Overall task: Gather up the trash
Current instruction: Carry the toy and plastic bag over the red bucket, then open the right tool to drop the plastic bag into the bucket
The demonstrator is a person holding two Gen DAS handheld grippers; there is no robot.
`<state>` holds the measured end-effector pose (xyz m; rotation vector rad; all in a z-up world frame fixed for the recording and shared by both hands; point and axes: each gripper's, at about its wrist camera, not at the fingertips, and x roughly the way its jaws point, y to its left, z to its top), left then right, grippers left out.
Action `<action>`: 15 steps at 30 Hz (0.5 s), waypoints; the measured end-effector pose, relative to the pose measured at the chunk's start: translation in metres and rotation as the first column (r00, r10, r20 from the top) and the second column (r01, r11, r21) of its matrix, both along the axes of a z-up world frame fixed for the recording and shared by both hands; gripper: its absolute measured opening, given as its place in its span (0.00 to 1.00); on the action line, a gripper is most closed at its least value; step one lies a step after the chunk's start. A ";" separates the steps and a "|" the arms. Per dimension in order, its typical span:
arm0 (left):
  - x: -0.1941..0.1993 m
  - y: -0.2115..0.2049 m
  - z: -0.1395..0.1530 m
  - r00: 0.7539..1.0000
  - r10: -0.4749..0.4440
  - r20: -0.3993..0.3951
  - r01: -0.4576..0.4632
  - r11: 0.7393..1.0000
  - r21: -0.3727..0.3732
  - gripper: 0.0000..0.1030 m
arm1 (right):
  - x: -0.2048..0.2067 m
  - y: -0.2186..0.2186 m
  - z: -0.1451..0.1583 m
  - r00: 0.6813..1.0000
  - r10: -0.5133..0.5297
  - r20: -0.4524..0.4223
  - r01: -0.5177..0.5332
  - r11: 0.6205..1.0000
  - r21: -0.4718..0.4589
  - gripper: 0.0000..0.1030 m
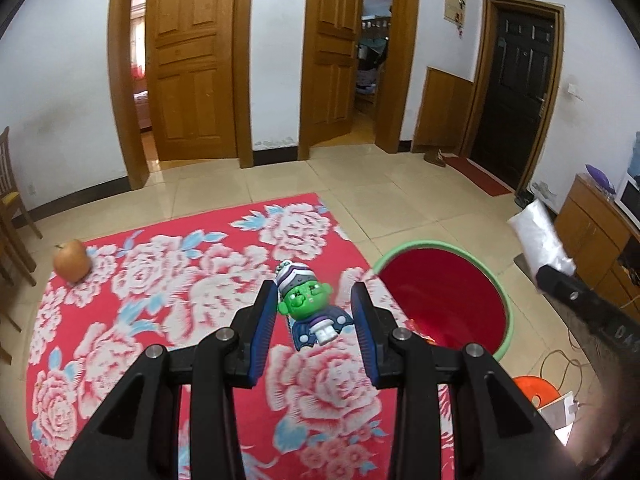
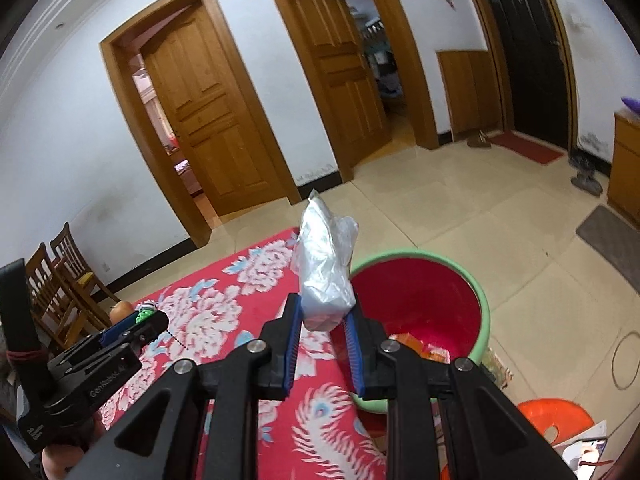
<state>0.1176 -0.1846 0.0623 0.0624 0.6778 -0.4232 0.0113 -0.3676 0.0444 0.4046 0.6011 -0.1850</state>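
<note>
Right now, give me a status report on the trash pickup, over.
Left tongs shut on green toy figure. Right tongs shut on crumpled plastic bag. Red bin just ahead, opening unobstructed. Pear on rug.

Red basin (image 1: 448,300) near rim hidden behind left gripper (image 1: 316,316) linkage; contents mostly covered, only an orange scrap shows, type unreadable. Green toy figure (image 1: 310,306) lower body partly behind right pad; contact on that side unclear. Plastic bag (image 2: 326,272) base sunk between right gripper (image 2: 324,344) pads. Orange stool (image 2: 554,420) cut by frame edge. Pear (image 2: 122,310), probably, half hidden behind left gripper. Chairs (image 1: 10,208) cropped at left edge.
</note>
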 end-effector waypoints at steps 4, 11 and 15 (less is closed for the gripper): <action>0.006 -0.022 -0.012 0.999 -0.042 -0.016 0.042 0.999 0.025 0.37 | 0.005 -0.012 -0.019 0.999 -0.009 -0.046 0.011 0.999 0.045 0.23; 0.018 -0.060 -0.028 0.995 -0.099 -0.028 0.101 0.992 0.073 0.37 | 0.020 -0.033 -0.054 0.993 -0.033 -0.114 0.045 0.994 0.098 0.24; 0.024 -0.072 -0.038 0.992 -0.115 -0.044 0.119 0.989 0.084 0.37 | 0.023 -0.046 -0.072 0.989 -0.044 -0.140 0.061 0.991 0.119 0.24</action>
